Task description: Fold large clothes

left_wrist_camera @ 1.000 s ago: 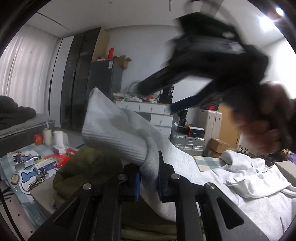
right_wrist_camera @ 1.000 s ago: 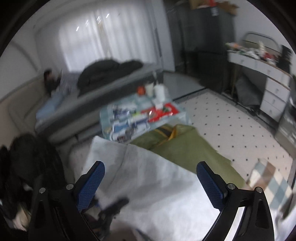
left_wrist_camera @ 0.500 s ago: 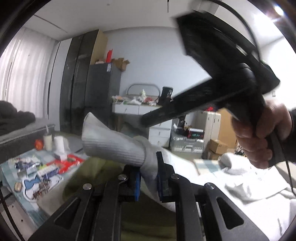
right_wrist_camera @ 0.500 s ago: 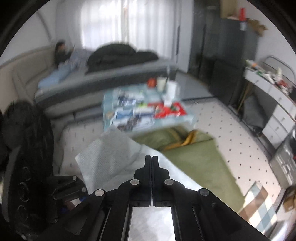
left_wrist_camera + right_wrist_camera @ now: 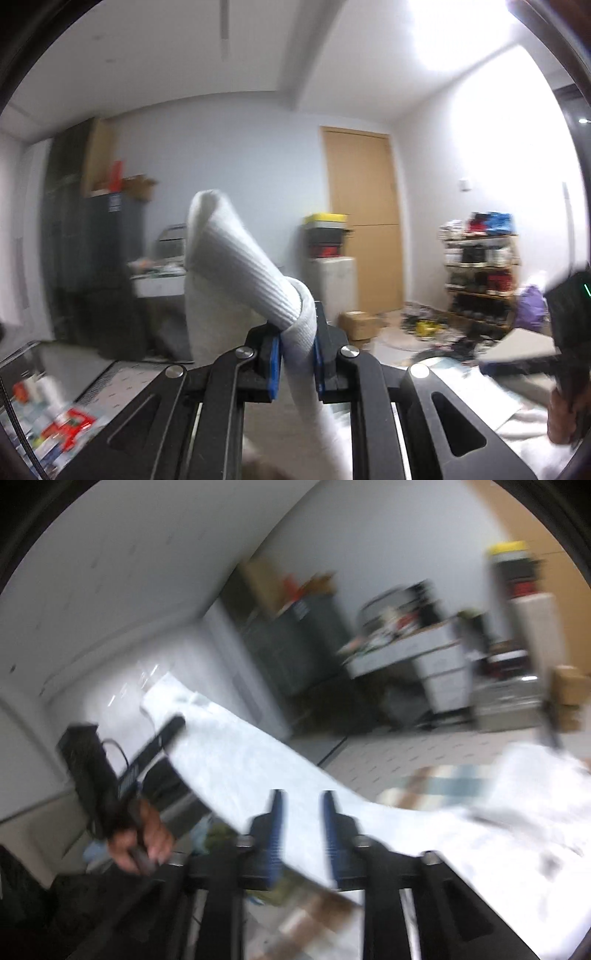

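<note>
**Colleague:** What does the left side have?

**Me:** My left gripper (image 5: 297, 363) is clamped on the white ribbed-knit cuff of the pale sweatshirt sleeve (image 5: 236, 266). The fabric is pinched tight between the two blue pads (image 5: 274, 363), and the cuff rises up and to the left of the jaws, folded over on itself. More of the same cloth drops away below the jaws.

**Colleague:** And the right?

**Me:** The right gripper (image 5: 302, 834) has just been opening; its jaws now stand partly apart. From its own camera the sleeve runs as a long white band from the upper left, passes between the blue pads and joins the body of the white sweatshirt (image 5: 517, 834), spread to the right of the jaws. The picture is badly smeared, so I cannot tell whether the pads press on the cloth or only straddle it.

**Colleague:** Can you see the other hand from there?

**Me:** Yes. To the left of the right jaws a hand (image 5: 142, 842) holds the black handle of the left gripper (image 5: 162, 738), whose fingers meet the far end of the sleeve. In the left view the right hand (image 5: 567, 417) shows at the right edge, well apart from the jaws.

**Colleague:** Anything under the cloth?

**Me:** A patch of olive-green fabric (image 5: 221, 836) shows just left of the right jaws, beneath the sleeve.
</note>
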